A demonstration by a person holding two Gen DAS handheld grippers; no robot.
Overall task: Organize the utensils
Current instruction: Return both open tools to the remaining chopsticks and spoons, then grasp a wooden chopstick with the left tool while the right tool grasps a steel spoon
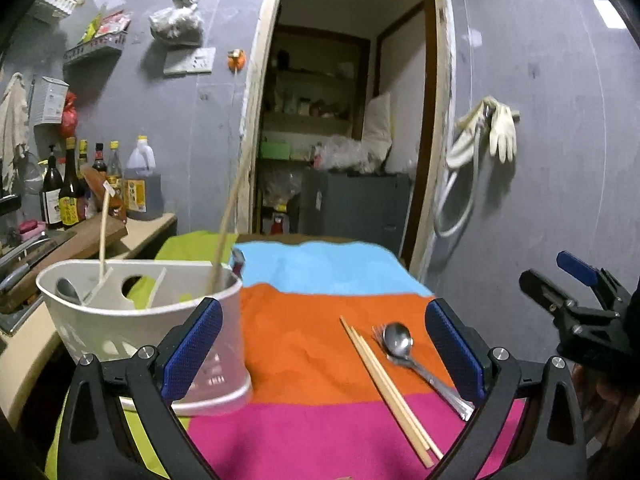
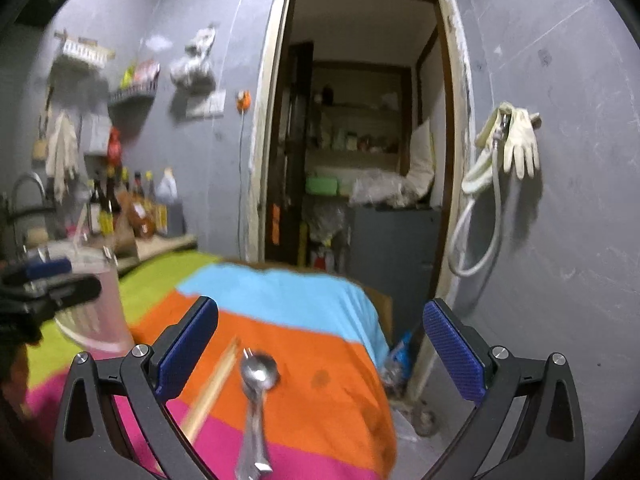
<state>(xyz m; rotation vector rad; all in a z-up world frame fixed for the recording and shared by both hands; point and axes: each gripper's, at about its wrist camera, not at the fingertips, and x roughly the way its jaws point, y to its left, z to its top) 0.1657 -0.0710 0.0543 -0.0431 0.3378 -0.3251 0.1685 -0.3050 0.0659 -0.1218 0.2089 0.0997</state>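
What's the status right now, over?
Left gripper, right gripper open, empty. Chopsticks, spoon on cloth; holder left. Nothing blocking.

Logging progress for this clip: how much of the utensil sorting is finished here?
Partly done: the white holder already has a spoon and two chopsticks. Nothing is in hand; left gripper and right gripper have open, empty jaws. Left: chopsticks, spoon and the forks beneath on the cloth.

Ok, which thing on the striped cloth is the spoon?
Find the striped cloth and its orange band. The spoon lies there atop a fork, just right of the wooden chopsticks. It alone has a shiny rounded bowl.
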